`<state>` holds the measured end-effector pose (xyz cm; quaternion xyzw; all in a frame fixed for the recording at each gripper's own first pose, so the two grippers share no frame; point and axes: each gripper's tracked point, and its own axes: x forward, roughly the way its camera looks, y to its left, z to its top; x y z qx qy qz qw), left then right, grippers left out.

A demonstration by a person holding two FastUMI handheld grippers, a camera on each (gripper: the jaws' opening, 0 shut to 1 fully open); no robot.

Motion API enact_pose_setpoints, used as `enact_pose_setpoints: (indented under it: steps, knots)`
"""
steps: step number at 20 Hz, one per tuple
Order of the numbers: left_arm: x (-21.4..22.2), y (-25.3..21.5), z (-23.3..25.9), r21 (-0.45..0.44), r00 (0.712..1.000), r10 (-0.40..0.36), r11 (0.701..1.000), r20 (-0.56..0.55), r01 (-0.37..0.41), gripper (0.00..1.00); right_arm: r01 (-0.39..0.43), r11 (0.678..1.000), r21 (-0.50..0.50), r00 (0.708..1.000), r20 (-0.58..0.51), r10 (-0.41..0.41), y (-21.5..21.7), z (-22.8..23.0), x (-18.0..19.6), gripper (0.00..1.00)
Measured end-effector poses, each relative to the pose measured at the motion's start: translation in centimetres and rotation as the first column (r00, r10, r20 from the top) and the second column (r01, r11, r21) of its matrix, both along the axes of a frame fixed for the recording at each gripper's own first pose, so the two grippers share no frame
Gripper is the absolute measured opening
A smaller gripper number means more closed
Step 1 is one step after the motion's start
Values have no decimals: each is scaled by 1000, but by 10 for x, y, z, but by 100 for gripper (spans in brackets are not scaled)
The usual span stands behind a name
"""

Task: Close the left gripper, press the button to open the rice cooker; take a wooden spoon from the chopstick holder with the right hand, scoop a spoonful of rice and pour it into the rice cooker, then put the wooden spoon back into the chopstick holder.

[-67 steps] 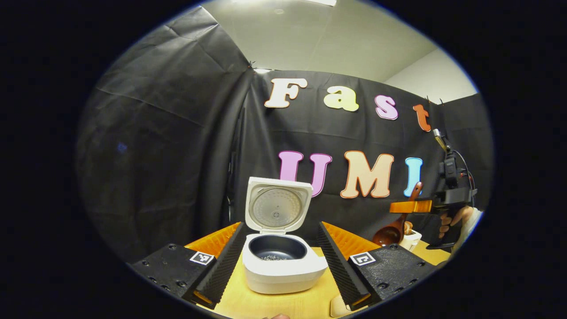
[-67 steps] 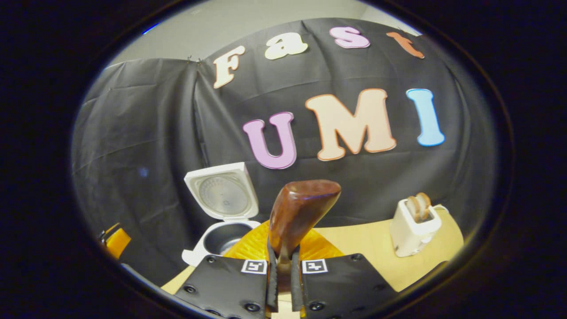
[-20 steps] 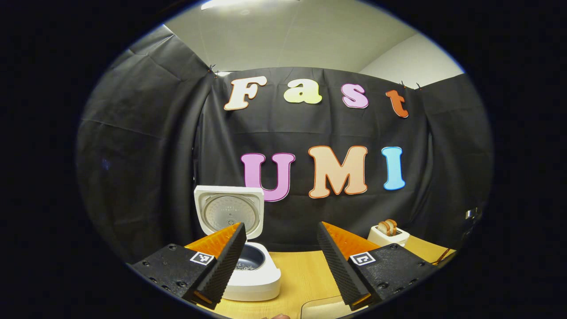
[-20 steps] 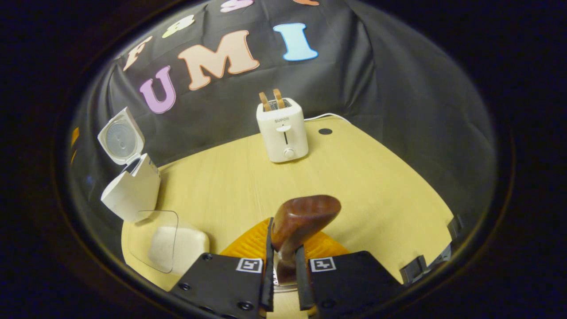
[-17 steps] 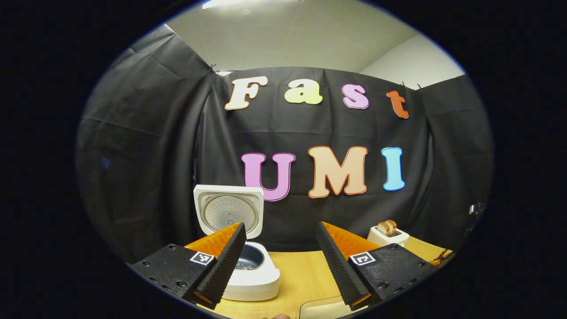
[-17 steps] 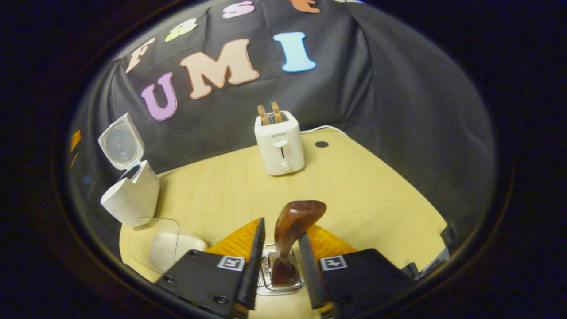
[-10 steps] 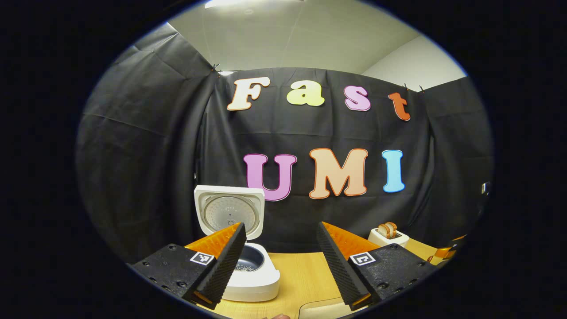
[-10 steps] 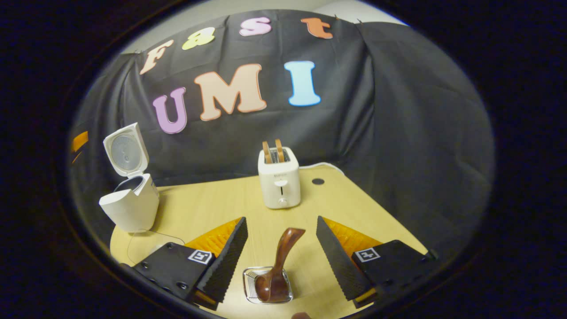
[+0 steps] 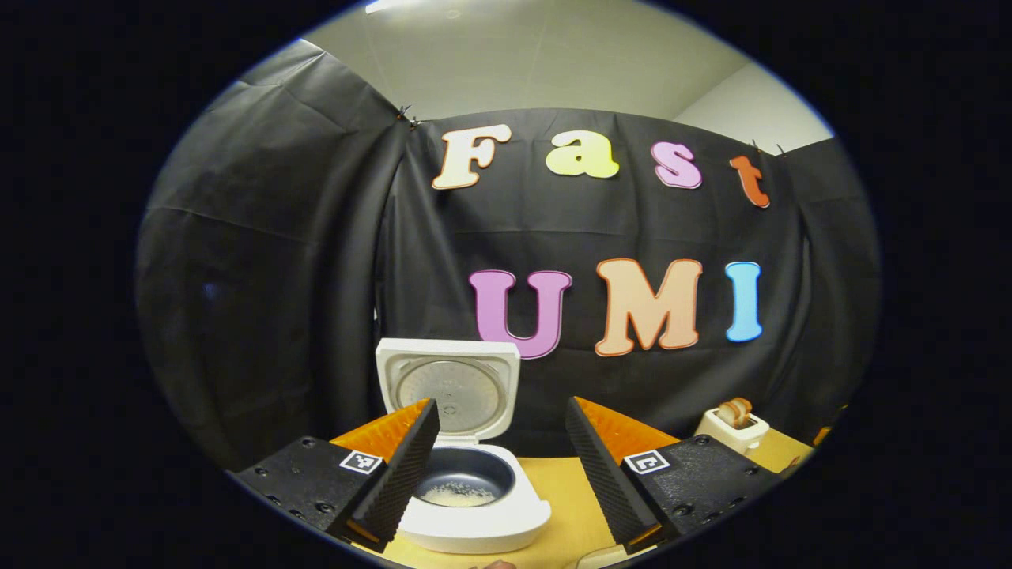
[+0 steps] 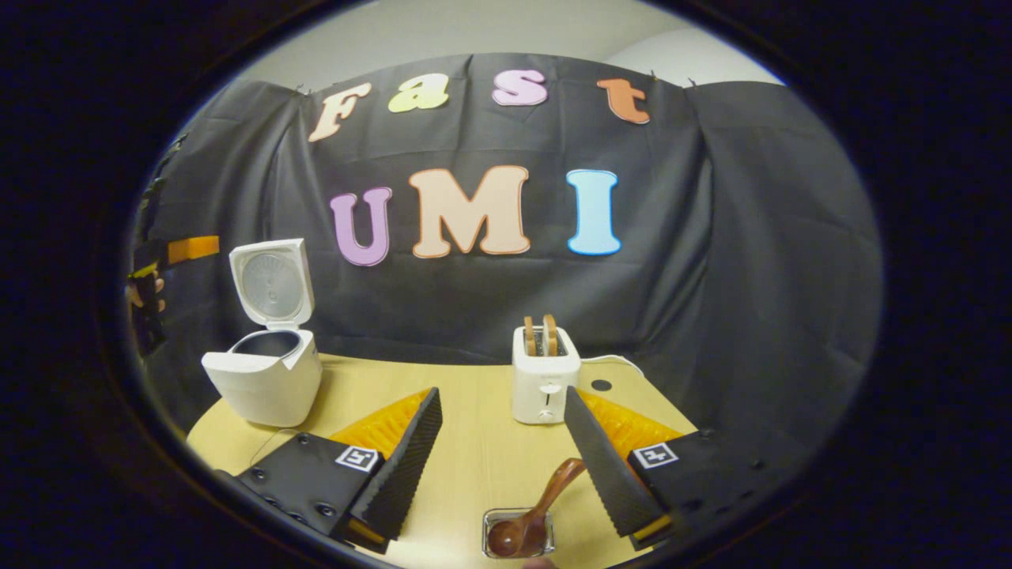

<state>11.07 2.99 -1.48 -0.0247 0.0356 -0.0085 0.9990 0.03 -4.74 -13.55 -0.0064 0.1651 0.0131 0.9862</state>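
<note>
The white rice cooker (image 9: 474, 514) stands with its lid (image 9: 449, 387) up and pale rice (image 9: 457, 495) in its dark pot. My left gripper (image 9: 500, 466) hangs open just in front of it, nothing between its fingers. In the right gripper view the cooker (image 10: 265, 383) is at the far left of the table. The wooden spoon (image 10: 538, 510) stands bowl down in the small metal chopstick holder (image 10: 518, 533), handle leaning right. My right gripper (image 10: 502, 454) is open above and behind the holder, apart from the spoon. The left gripper (image 10: 170, 253) and a hand show at the far left.
A white toaster (image 10: 544, 379) with two slices stands mid-table near the back wall; in the left gripper view the toaster (image 9: 735, 427) is at the right. A white cord (image 10: 613, 359) and a dark hole (image 10: 601, 385) lie behind it. The wooden table (image 10: 474, 458) has bare surface between cooker and toaster.
My right gripper let go of the spoon in the holder, opened and pulled back and up. My left gripper turned so the cooker now sits more centrally before it.
</note>
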Motion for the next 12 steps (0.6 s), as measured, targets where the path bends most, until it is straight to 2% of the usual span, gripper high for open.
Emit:
enact_pose_setpoints:
  steps: [6,7,9,12]
  knots:
    - [48,28,7,-23,1000,24,999,-20,-25,92,-14,1000,-4,1000,-10,14,18,1,-4,100]
    - [57,31,9,-17,1000,25,1000,-18,-25,96,-15,1000,-2,1000,-13,15,21,1,-4,100]
    - [75,40,12,-7,999,28,1000,-17,-28,92,-17,1000,2,1000,-20,17,27,2,-6,100]
    - [101,51,19,-33,999,30,999,-24,-31,94,-14,1000,-8,1000,-20,13,32,2,-8,100]
